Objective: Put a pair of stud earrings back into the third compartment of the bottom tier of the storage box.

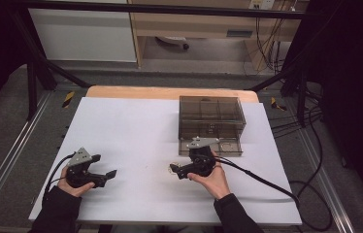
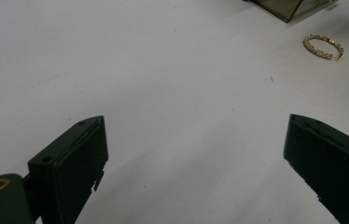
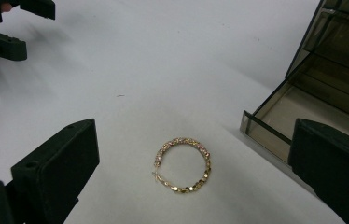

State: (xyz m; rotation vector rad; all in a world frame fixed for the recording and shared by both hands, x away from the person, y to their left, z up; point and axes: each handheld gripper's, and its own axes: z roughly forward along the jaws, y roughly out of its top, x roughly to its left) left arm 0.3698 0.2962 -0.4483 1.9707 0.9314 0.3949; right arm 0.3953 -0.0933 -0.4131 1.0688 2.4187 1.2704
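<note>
A gold beaded hoop (image 3: 182,164) lies flat on the white table cover, between and just ahead of the wide-apart jaws of my right gripper (image 3: 195,128); nothing is held. In the high view that right gripper (image 1: 175,166) hovers low in front of a smoky clear box (image 1: 211,116), and the hoop (image 1: 167,171) is a tiny speck by its jaws. The box's bottom drawer (image 3: 280,116) is pulled open beside the hoop. My left gripper (image 1: 106,165) rests near the front left, open and empty. From the left gripper (image 2: 193,123) the hoop (image 2: 323,47) lies far ahead to the right.
The white sheet (image 1: 131,126) covers a wooden table. A black cable (image 1: 267,182) trails right from the right gripper. A dark metal frame (image 1: 34,77) stands around the table. A corner of the box (image 2: 284,7) shows in the left gripper view.
</note>
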